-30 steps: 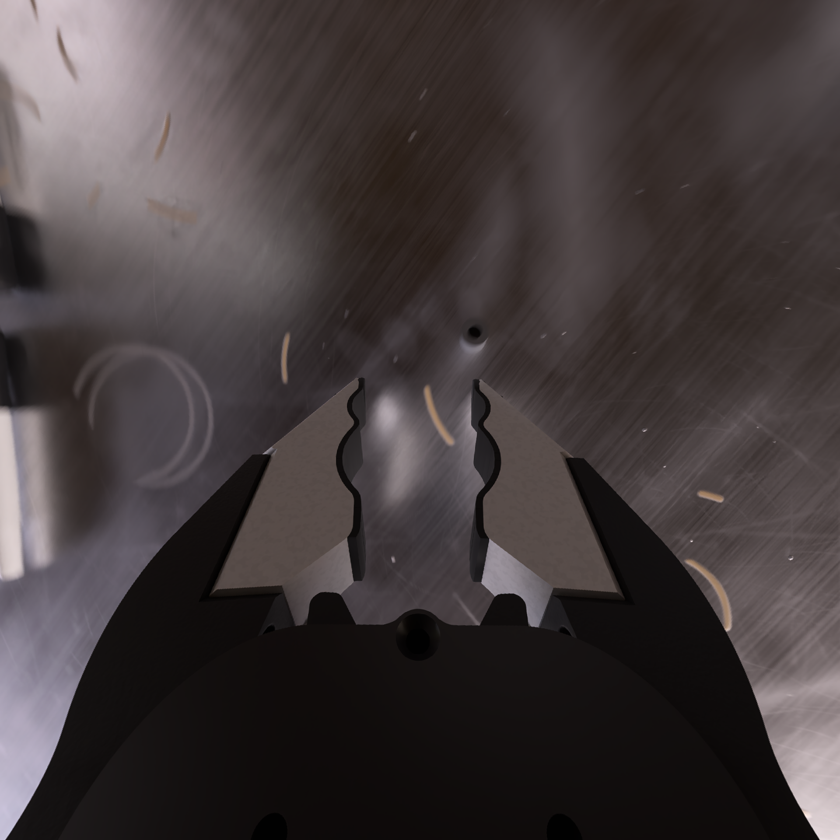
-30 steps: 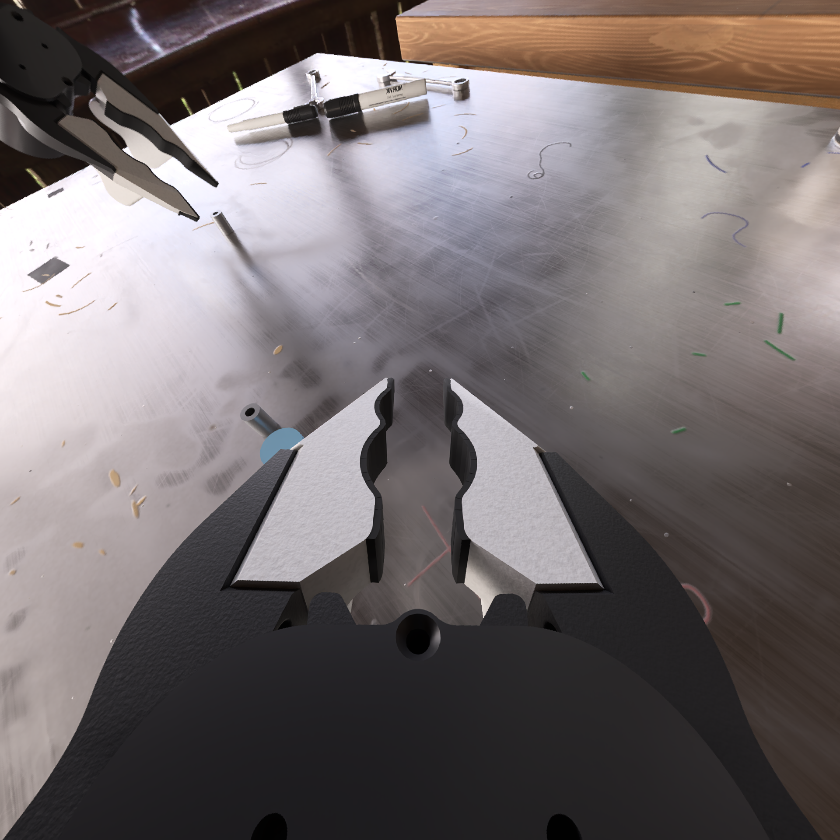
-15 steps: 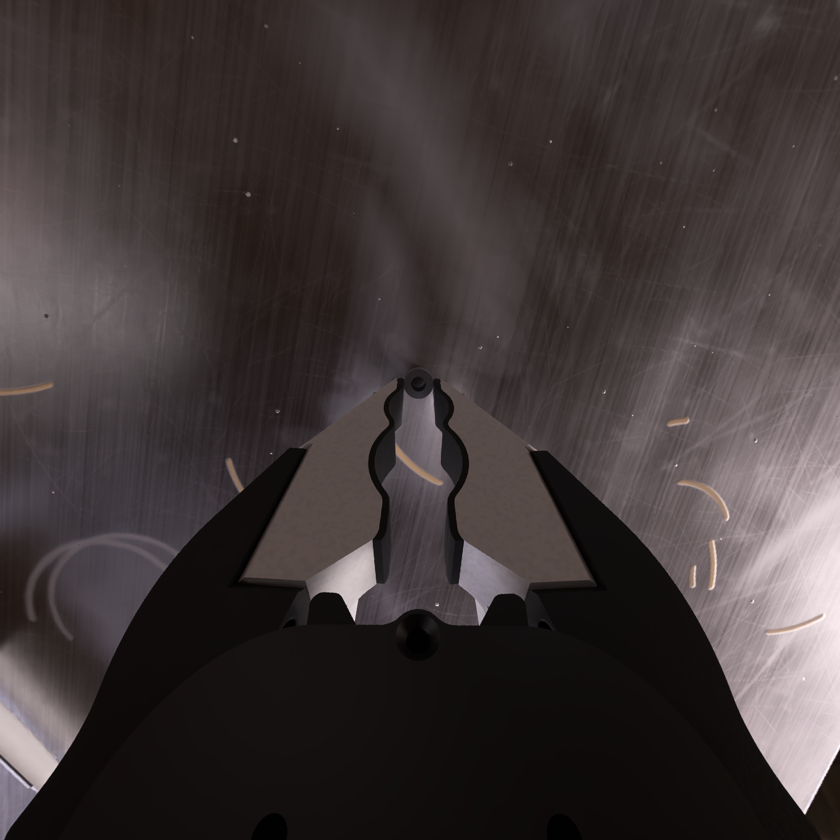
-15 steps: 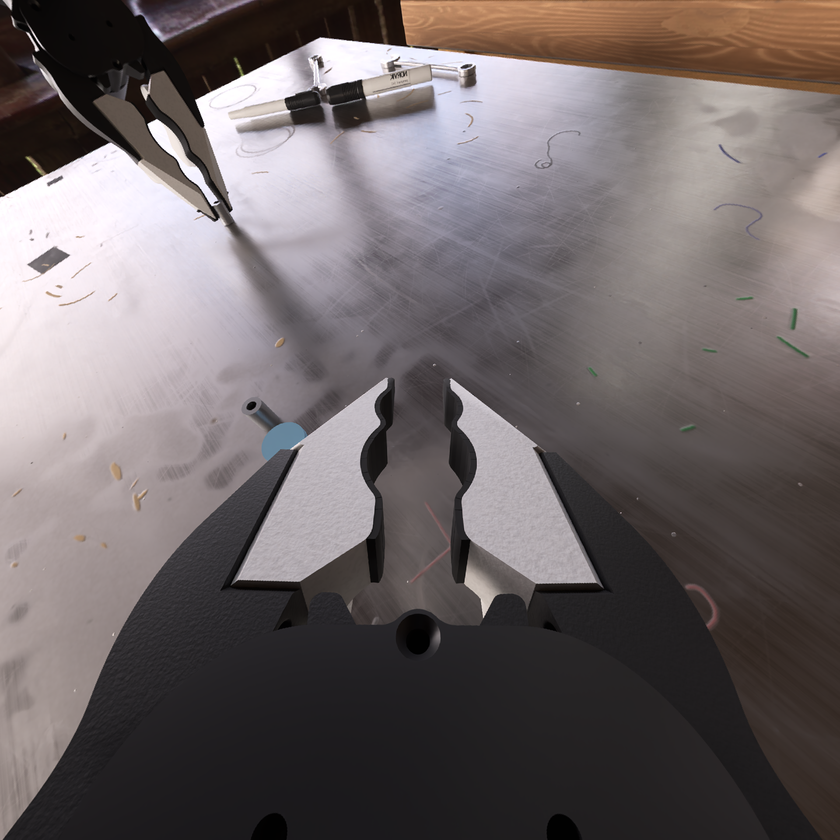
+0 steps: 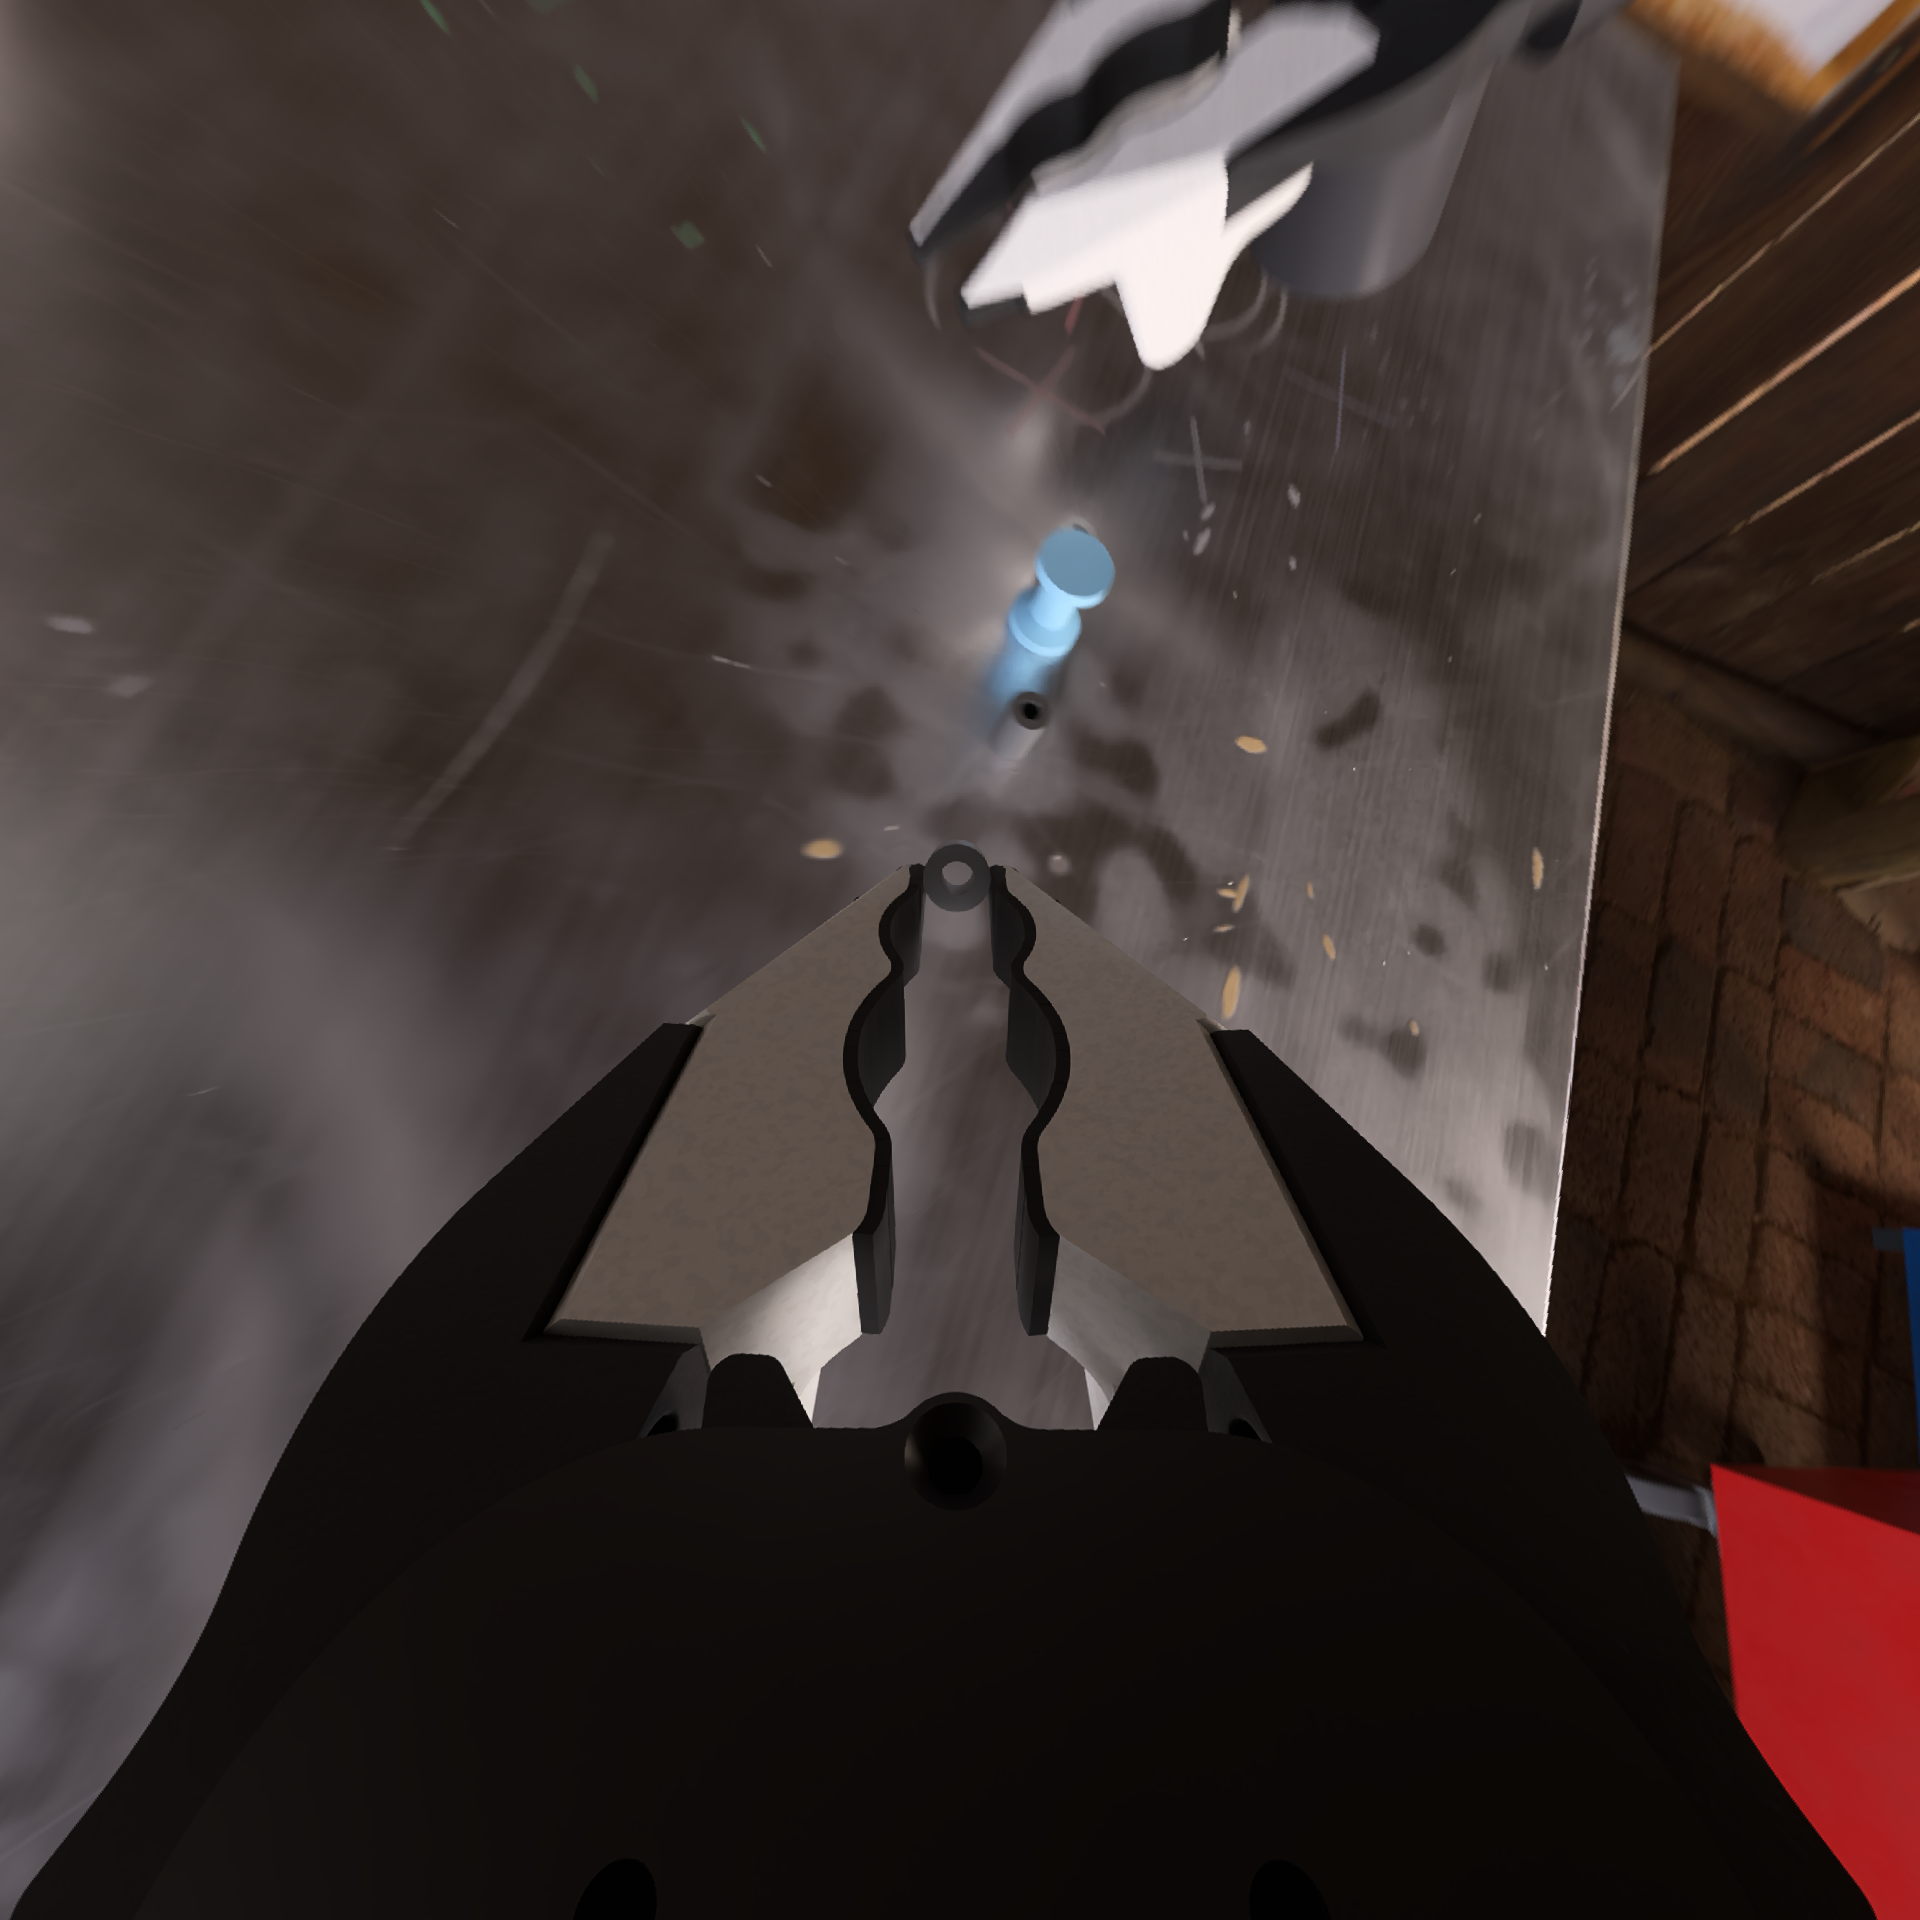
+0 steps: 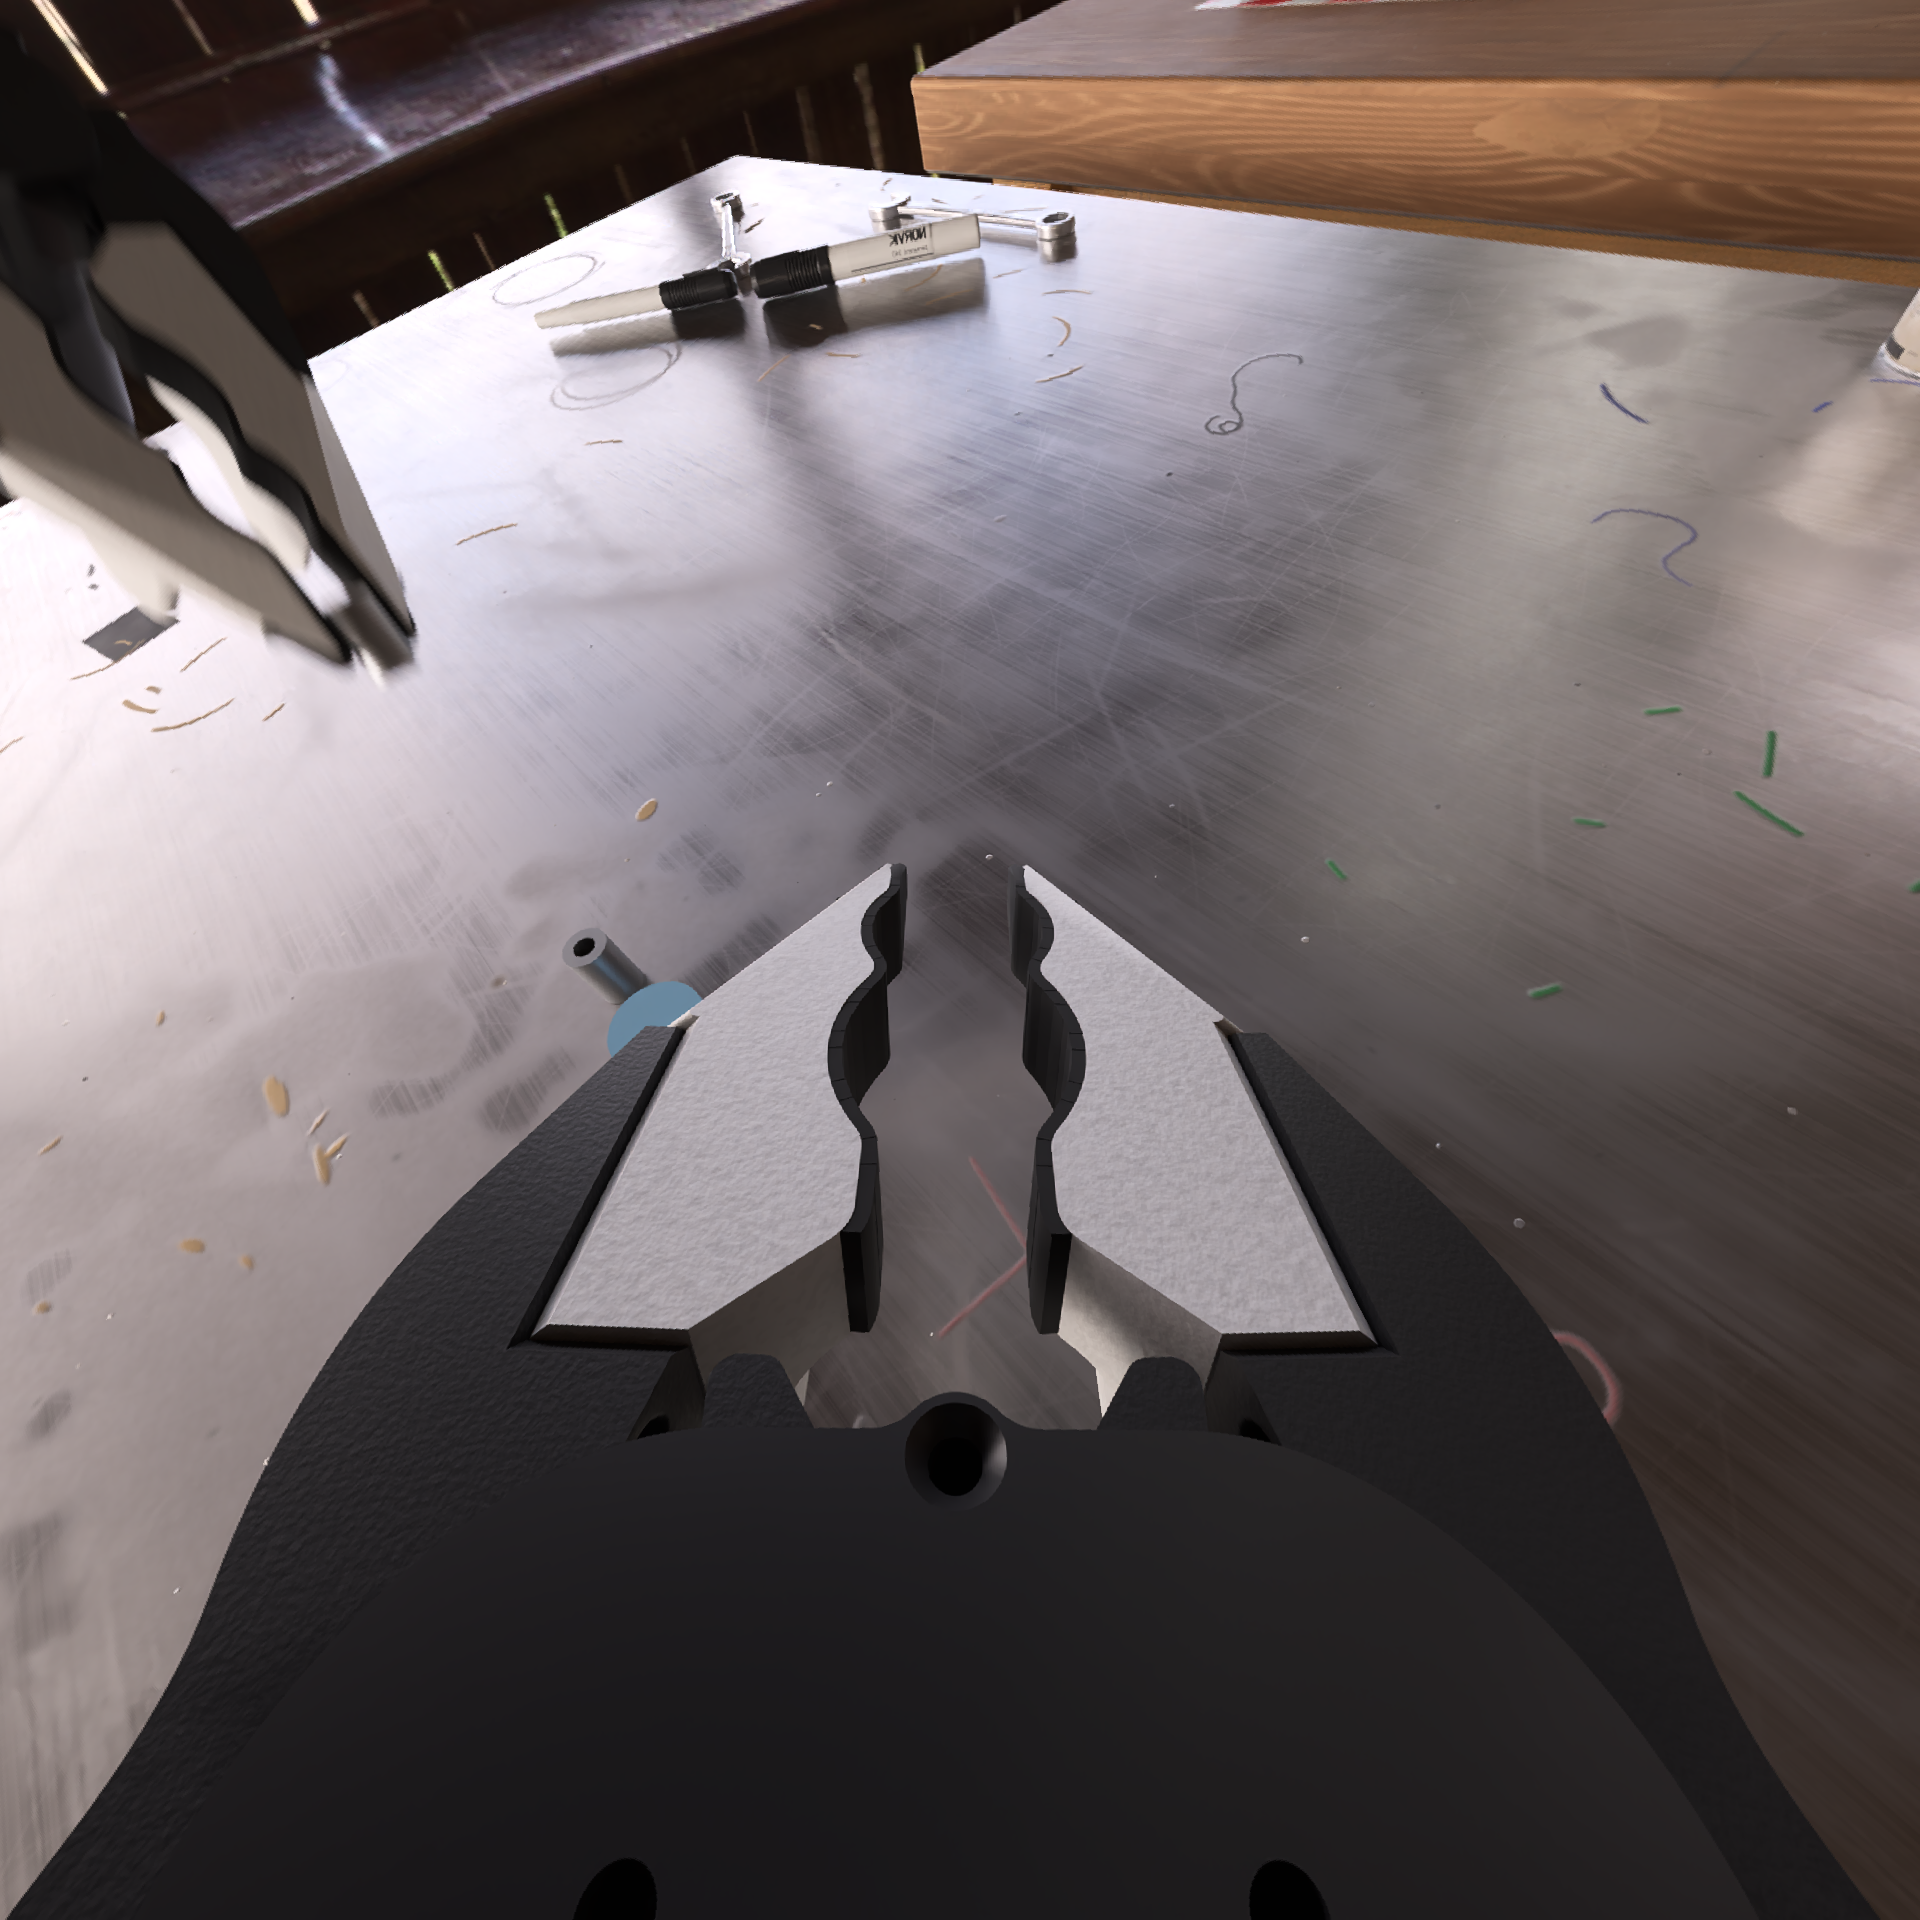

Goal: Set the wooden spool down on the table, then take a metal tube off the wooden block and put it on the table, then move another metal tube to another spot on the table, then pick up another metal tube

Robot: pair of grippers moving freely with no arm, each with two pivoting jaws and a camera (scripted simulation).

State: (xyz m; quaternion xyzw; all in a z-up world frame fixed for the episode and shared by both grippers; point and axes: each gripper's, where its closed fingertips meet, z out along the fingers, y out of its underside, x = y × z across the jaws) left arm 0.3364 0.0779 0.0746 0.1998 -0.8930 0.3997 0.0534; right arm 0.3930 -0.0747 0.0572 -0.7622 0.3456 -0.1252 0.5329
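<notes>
My left gripper is shut on a small metal tube, pinched end-on at the very tips above the steel table. Beyond it a light-blue spool lies on the table against a second metal tube. In the right wrist view my right gripper is open and empty, low over the table. The second tube and the spool's blue disc sit just left of its left finger. The left gripper shows blurred at the upper left. A wooden block stands at the far edge.
Two markers and small metal wrenches lie at the far side of the table. Shavings and thread scraps are scattered about. In the left wrist view the table edge runs down the right, with a red box beyond it.
My left gripper closed on the standing tube, lifted it off the table and swung toward the spool and my right gripper. The right gripper stayed open, almost still.
</notes>
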